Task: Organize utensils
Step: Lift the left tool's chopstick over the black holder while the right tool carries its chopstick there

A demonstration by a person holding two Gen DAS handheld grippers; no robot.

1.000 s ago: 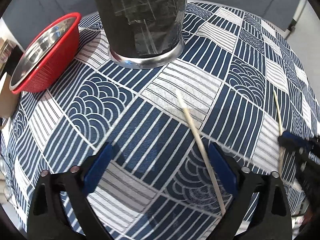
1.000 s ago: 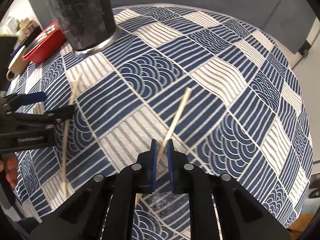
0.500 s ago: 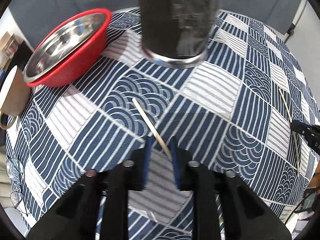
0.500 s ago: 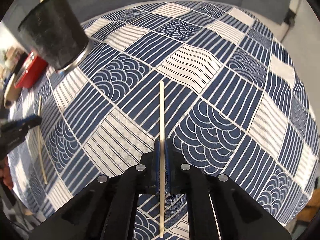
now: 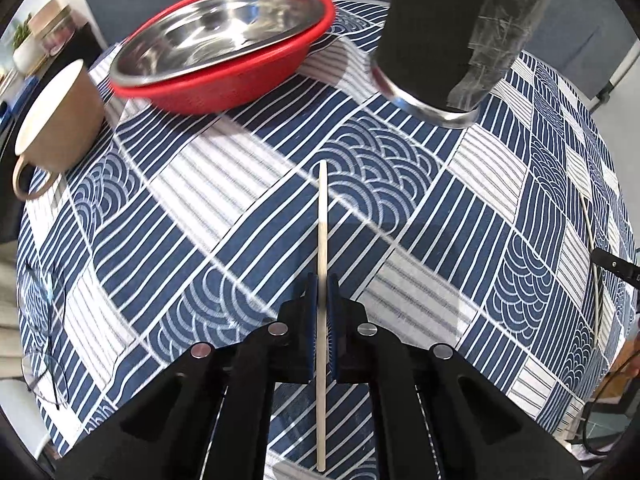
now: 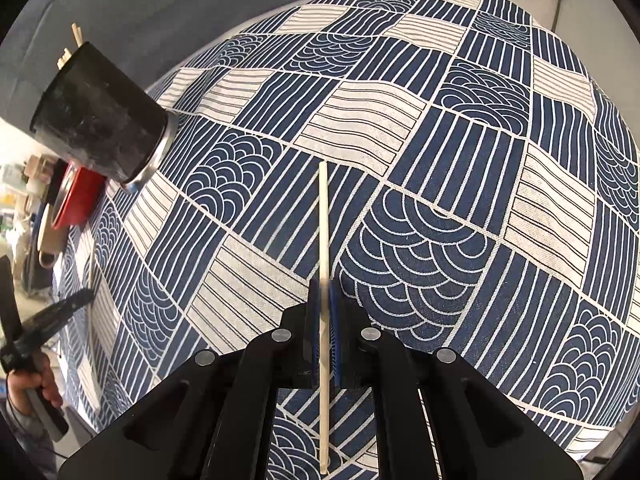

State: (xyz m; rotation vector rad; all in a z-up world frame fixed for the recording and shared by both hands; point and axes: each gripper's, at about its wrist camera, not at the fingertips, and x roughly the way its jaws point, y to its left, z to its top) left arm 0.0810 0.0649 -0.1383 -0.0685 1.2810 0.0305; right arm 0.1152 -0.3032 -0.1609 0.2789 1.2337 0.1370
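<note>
My left gripper (image 5: pixel 322 280) is shut on a pale wooden chopstick (image 5: pixel 322 216) and holds it above the patterned cloth, pointing toward the black utensil cup (image 5: pixel 456 36). My right gripper (image 6: pixel 324 286) is shut on a second chopstick (image 6: pixel 323 216), also lifted off the cloth. The black cup (image 6: pixel 100 120) stands far left in the right wrist view, with chopstick tips (image 6: pixel 74 38) sticking out of it. The right gripper's chopstick (image 5: pixel 592 256) shows at the right edge of the left wrist view.
A red colander holding a steel bowl (image 5: pixel 224 40) and a tan mug (image 5: pixel 56 120) stand at the back left. Eyeglasses (image 5: pixel 40 320) lie at the left table edge. The blue and white cloth (image 6: pixel 440 160) covers the table.
The left gripper closed on its chopstick and lifted it, swinging left so the bowl and mug came into view. The right gripper raised and straightened its chopstick.
</note>
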